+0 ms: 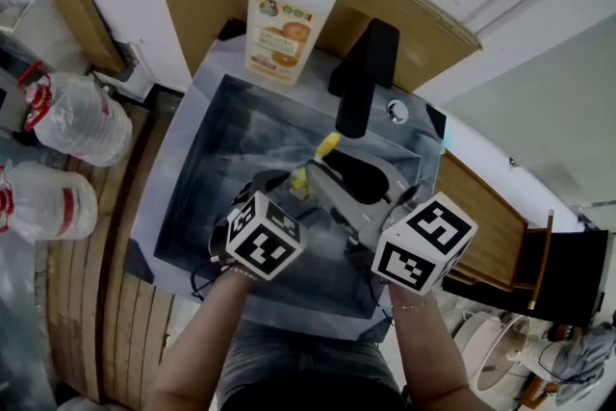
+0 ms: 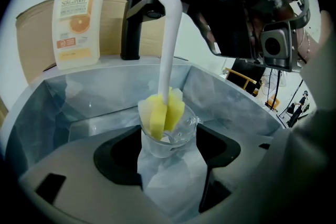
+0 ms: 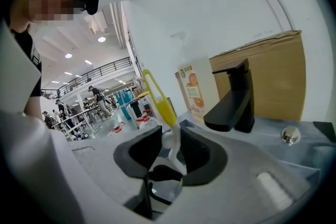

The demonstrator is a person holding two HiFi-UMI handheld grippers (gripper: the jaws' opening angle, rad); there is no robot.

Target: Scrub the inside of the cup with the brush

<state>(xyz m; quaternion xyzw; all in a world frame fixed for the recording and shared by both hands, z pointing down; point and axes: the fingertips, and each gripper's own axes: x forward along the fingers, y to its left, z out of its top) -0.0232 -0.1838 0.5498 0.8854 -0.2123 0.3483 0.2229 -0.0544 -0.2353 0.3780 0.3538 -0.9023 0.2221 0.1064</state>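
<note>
over sink (image 1: pixel 205 170), left fingers (image 2: pixel 118 157) grip cup (image 2: pixel 173 139) (brush (image 2: pixel 169 50) inside), right fingers (image 3: pixel 137 150) grip brush.

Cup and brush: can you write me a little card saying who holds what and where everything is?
place: sink
left gripper: holds the clear cup
right gripper: holds the brush by its white handle
sponge: yellow, in the cup's mouth, top sticking out over the rim
tap: black, behind the sink
bottle: orange label, on the ledge beside the tap
</note>
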